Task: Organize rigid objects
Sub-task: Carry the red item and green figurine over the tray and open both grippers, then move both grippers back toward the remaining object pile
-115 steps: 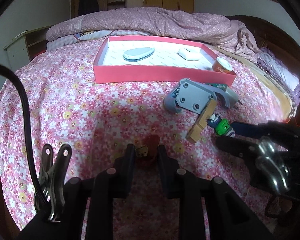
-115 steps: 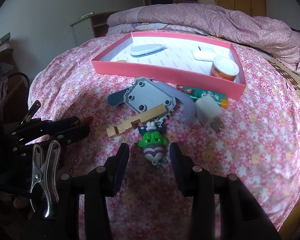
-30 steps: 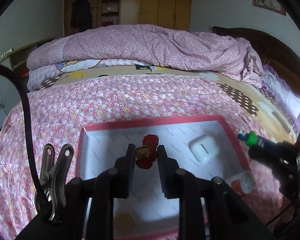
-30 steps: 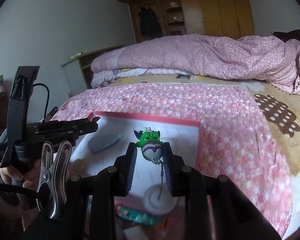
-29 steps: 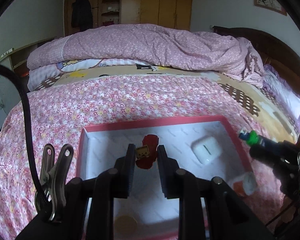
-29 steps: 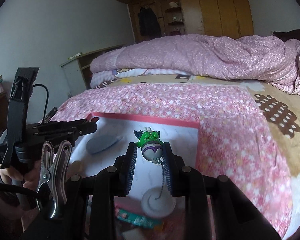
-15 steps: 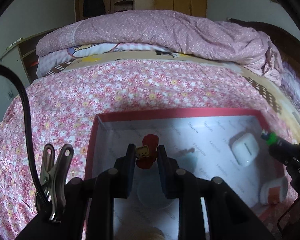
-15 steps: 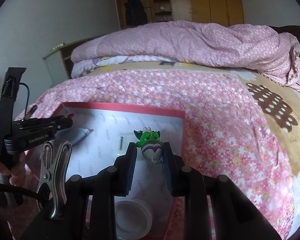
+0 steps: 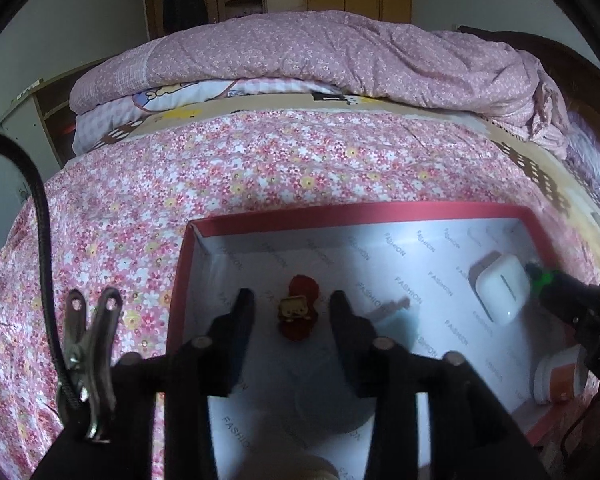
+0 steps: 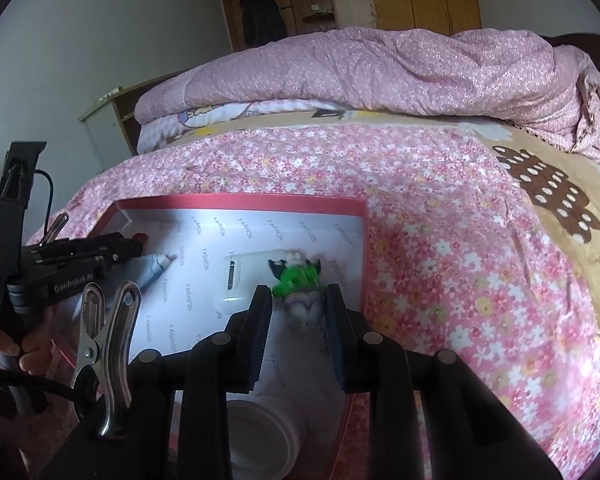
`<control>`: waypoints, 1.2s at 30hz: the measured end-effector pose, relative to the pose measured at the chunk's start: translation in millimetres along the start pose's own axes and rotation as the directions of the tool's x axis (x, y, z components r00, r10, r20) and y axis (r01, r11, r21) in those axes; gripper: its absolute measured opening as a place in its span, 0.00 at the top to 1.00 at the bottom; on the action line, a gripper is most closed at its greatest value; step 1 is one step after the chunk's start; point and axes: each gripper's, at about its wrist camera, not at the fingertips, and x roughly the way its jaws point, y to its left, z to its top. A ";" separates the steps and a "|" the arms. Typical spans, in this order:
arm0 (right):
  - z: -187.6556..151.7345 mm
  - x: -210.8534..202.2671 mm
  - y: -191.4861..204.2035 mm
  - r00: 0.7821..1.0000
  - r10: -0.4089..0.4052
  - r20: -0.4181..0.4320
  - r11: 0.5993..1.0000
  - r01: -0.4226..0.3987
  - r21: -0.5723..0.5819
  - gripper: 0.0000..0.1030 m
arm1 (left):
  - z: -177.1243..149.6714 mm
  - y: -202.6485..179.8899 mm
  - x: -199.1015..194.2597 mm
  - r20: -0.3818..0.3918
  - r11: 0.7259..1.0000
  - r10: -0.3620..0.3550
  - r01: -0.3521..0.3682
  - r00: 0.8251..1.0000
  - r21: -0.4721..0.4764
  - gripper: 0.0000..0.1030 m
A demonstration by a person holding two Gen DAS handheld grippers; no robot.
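1. Left gripper [image 9: 292, 312] over the left part of the pink box [image 9: 182, 272]: jaws opening, pads clear of the red figurine [image 9: 298, 314] between them, which appears to lie on the white box floor.
2. Right gripper [image 10: 298, 308] near the box's right wall: jaws just starting to part, green-and-purple toy [image 10: 300, 284] between the pads, seemingly still touched on both sides; right beside the white earbud case [image 10: 244, 276].
3. Likely risks: red figurine tipping or rolling toward the box's left wall if a pad brushes it on withdrawal; green toy dropping onto the earbud case and bouncing, or its hanging chain catching on a pad. Chain hidden here, so hard to judge.
4. Also in the box: a grey-blue flat item [image 10: 154, 270] close to the left gripper's tips, an orange-and-white tub [image 9: 558, 376] at the near right corner. Little free floor between case, tub and right wall.
5. Around the box: flowered bed cover [image 9: 260, 168], rolled pink quilt [image 9: 340, 60] well behind.
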 end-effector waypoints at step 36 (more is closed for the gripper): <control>-73.2 -98.8 11.4 1.000 0.025 0.017 0.999 -0.025 0.028 0.66 | -86.9 -38.9 -114.6 -0.004 0.990 -0.137 0.137 0.991 0.015 0.59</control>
